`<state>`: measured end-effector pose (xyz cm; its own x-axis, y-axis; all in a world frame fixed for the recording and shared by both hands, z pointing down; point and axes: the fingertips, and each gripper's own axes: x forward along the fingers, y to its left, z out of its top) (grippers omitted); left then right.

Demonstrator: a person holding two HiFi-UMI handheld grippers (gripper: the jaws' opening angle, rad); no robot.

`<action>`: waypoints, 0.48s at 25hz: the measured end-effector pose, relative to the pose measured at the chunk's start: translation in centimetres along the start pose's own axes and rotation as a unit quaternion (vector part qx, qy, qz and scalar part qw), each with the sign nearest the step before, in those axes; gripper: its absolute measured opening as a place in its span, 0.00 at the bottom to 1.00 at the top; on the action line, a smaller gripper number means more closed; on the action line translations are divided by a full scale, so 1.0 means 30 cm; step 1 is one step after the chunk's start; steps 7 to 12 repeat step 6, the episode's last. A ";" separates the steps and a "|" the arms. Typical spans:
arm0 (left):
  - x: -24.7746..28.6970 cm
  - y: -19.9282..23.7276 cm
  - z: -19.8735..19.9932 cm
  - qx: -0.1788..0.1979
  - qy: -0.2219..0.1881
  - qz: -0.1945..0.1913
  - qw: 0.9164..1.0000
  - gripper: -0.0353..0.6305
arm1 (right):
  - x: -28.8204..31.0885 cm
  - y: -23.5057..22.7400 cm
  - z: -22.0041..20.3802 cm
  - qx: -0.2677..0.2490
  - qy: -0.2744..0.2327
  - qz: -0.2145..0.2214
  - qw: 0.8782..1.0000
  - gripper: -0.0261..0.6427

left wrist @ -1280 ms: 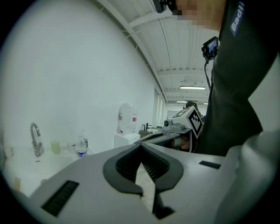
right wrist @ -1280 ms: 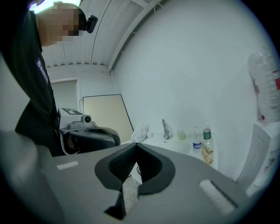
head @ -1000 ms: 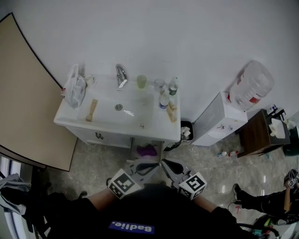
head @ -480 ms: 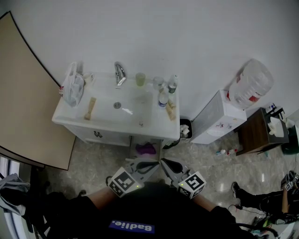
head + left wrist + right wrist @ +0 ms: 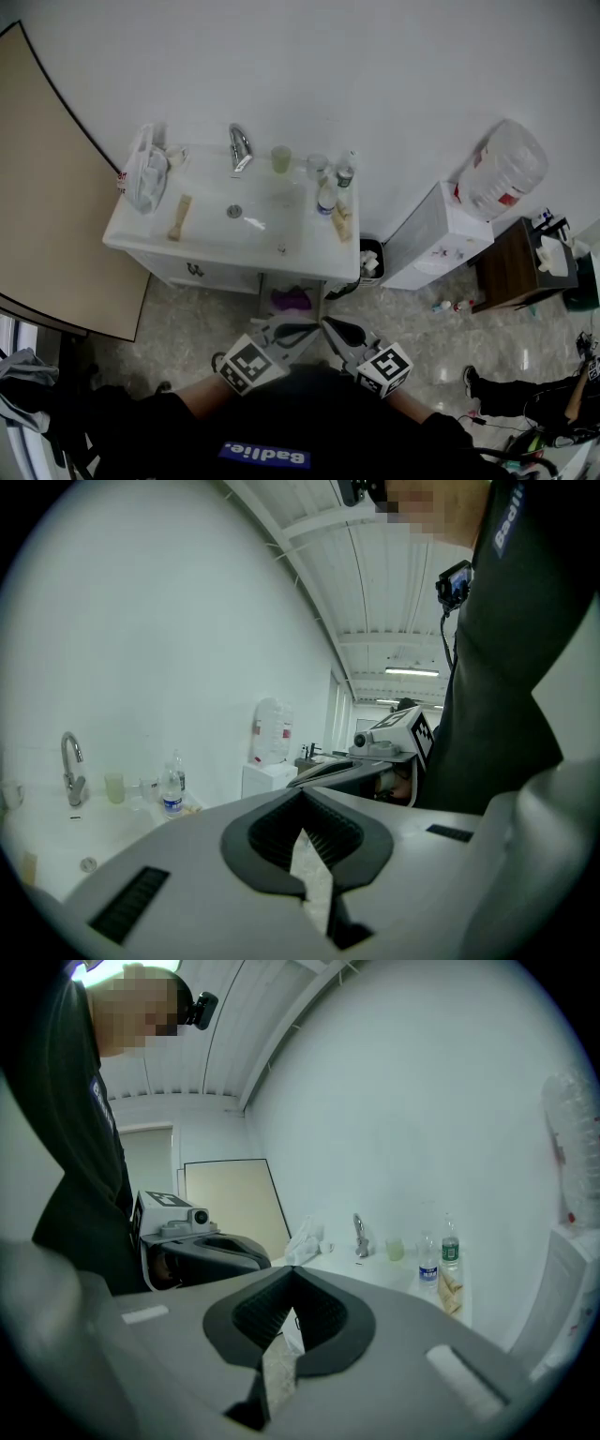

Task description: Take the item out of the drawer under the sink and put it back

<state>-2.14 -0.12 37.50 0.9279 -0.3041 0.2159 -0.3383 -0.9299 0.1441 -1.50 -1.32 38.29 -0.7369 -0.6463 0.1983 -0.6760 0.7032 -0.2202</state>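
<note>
Head view: left tool (image 5: pixel 312 331), right tool (image 5: pixel 329 325) closed, empty; drawer (image 5: pixel 200 272) well beyond.

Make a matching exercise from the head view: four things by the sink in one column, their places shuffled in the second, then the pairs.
Things:
1. white plastic bag
2. green cup
3. purple item
4. water jug

Places:
A. on top of the white dispenser, right of the sink
B. at the left end of the sink counter
C. at the back of the sink counter, just right of the faucet
D. low down, below the sink counter's front edge

Pairs: 1-B, 2-C, 3-D, 4-A
</note>
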 end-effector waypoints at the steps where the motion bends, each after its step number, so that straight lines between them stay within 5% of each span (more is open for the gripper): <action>1: 0.000 0.000 0.001 0.000 -0.001 0.001 1.000 0.06 | -0.001 0.000 0.000 0.002 0.000 -0.001 1.000 0.04; 12: 0.002 -0.013 0.002 -0.001 -0.006 -0.001 1.000 0.06 | -0.012 0.004 0.000 0.003 -0.002 -0.002 1.000 0.04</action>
